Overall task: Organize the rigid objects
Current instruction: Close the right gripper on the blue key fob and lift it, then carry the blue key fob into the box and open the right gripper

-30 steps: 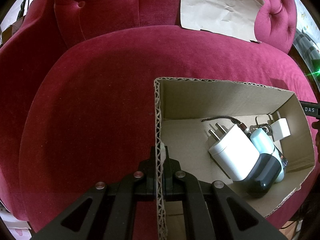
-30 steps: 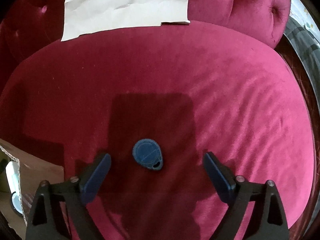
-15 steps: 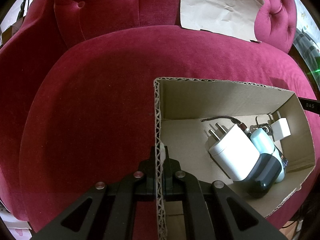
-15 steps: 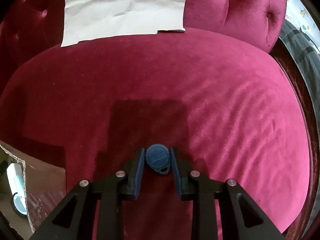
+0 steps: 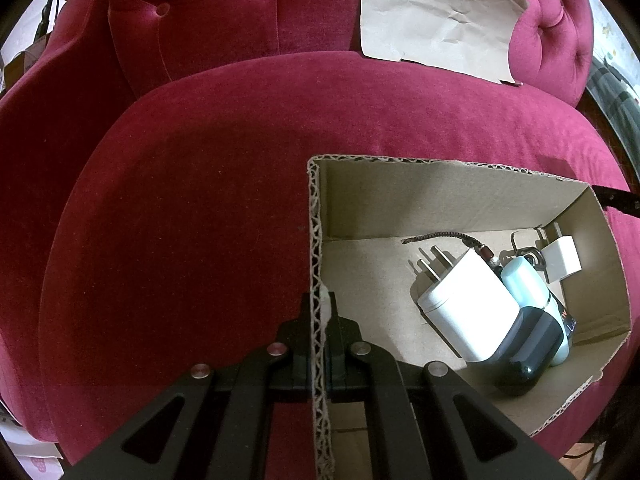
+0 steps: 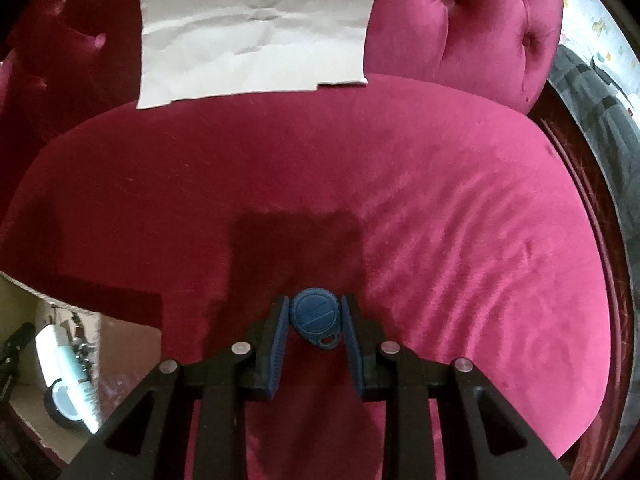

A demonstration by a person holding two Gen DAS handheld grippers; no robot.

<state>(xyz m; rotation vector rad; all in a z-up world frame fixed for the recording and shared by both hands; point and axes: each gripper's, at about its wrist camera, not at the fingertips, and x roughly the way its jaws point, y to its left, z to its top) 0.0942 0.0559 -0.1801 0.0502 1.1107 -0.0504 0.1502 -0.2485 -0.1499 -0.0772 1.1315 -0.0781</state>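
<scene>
My right gripper (image 6: 315, 320) is shut on a round blue key fob (image 6: 316, 317), held just above the red velvet seat cushion (image 6: 440, 220). My left gripper (image 5: 320, 312) is shut on the left wall of an open cardboard box (image 5: 316, 220) that sits on the cushion. Inside the box lie a white plug charger (image 5: 464, 304), a pale blue tube (image 5: 524, 284), a dark rounded case (image 5: 528, 356), a small white adapter (image 5: 564, 260) and a braided cord (image 5: 440, 237). The box corner also shows at the lower left of the right wrist view (image 6: 52, 340).
A sheet of brown paper (image 6: 252, 28) leans on the tufted backrest (image 6: 472, 28). The armrest (image 5: 52, 128) rises at the left. The cushion's right edge (image 6: 608, 280) drops off to a wooden frame.
My right gripper closed on the blue key fob and lifted it slightly off the cushion. The left gripper and the box have not moved.
</scene>
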